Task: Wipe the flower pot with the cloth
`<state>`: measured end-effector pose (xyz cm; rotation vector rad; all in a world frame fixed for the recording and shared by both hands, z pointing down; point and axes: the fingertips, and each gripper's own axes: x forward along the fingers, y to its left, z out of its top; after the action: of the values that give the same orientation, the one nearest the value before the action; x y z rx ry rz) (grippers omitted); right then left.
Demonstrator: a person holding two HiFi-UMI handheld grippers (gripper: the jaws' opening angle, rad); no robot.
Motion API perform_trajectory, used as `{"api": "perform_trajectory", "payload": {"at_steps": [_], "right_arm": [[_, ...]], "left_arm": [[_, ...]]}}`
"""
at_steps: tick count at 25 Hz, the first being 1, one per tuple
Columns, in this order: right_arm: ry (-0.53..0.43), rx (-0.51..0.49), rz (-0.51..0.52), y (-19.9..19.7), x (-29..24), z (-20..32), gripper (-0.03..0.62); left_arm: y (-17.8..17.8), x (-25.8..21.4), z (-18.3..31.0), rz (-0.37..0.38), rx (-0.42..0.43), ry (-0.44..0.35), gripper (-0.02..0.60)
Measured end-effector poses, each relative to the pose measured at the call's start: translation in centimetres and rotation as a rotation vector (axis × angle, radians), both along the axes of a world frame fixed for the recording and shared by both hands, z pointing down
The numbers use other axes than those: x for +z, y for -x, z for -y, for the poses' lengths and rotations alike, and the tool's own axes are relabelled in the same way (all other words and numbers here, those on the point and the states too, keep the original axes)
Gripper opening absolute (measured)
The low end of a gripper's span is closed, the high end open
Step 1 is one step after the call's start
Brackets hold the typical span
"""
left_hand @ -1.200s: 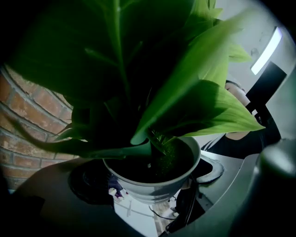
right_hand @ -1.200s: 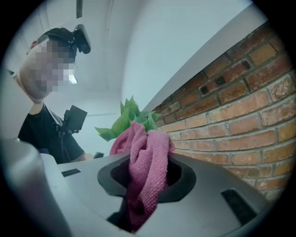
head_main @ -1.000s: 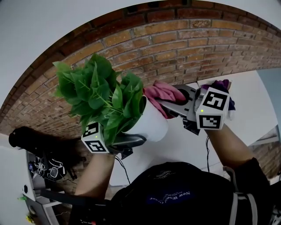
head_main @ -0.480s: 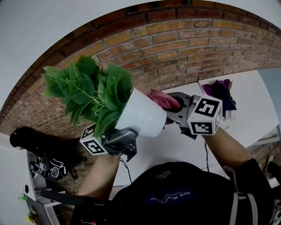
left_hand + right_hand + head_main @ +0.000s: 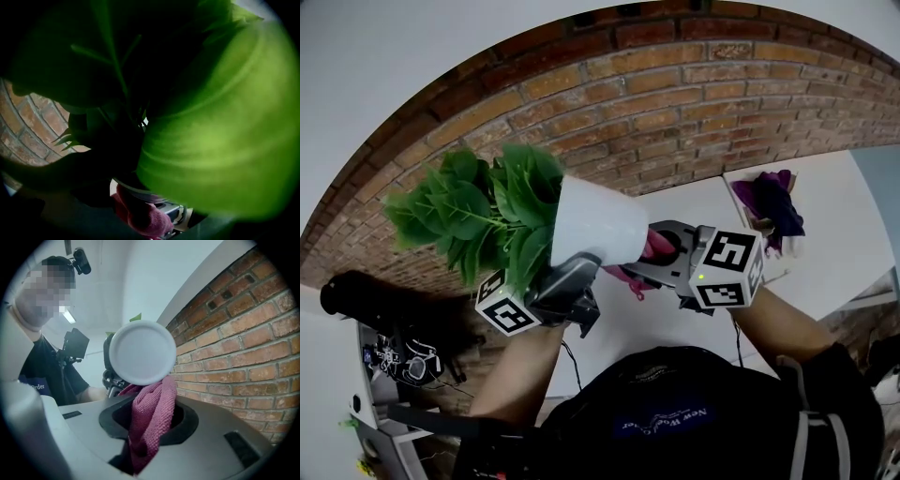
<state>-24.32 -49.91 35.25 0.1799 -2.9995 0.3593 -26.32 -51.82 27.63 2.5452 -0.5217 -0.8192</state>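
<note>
A white flower pot [image 5: 598, 228] with green leaves [image 5: 473, 214] is held up in the air, tipped so its base points right. My left gripper [image 5: 572, 281] is shut on its underside near the rim. In the left gripper view the leaves [image 5: 220, 131] fill the picture and hide the jaws. My right gripper [image 5: 652, 255] is shut on a pink cloth [image 5: 649, 251], pressed against the pot's base. The right gripper view shows the round white base [image 5: 140, 352] with the pink cloth [image 5: 150, 423] hanging under it.
A brick wall [image 5: 694, 103] runs behind. A white table [image 5: 834, 216] lies below with a purple cloth [image 5: 769, 202] on a white board at the right. Dark equipment [image 5: 384, 319] sits at the lower left.
The pot has tipped further, leaves swinging down to the left and base turning right. The right gripper with the cloth slid down from the pot's upper side to its base.
</note>
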Motion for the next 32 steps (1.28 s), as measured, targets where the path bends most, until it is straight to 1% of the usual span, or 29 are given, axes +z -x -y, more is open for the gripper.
{"api": "perform_trajectory", "payload": {"at_steps": [4,8,12,16,23,27,32], "right_arm": [[-0.019,-0.041,-0.015,0.6,0.0,-1.5,0.092],[-0.049,-0.060,-0.026,0.7,-0.6,-2.4,0.092],[-0.074,-0.066,-0.013,0.4,-1.8,-3.0,0.092],[-0.098,-0.060,0.003,0.0,-3.1,-3.3,0.092],[-0.093,-0.041,0.028,-0.4,-4.0,-2.8,0.092],[-0.086,-0.028,0.047,-1.0,-4.0,-2.1,0.092],[-0.094,0.014,0.059,-1.6,-5.0,-1.0,0.092]], "left_arm": [[0.0,-0.3,0.4,0.009,-0.042,-0.029,0.523],[0.4,0.1,1.0,0.034,-0.084,-0.030,0.523],[1.0,0.7,1.6,0.068,-0.109,-0.027,0.523],[1.3,1.3,1.7,0.088,-0.107,-0.014,0.522],[1.9,2.6,2.2,0.118,-0.109,0.006,0.522],[1.6,2.9,2.5,0.142,-0.103,0.002,0.522],[1.6,3.9,2.5,0.182,-0.084,0.007,0.522]]}}
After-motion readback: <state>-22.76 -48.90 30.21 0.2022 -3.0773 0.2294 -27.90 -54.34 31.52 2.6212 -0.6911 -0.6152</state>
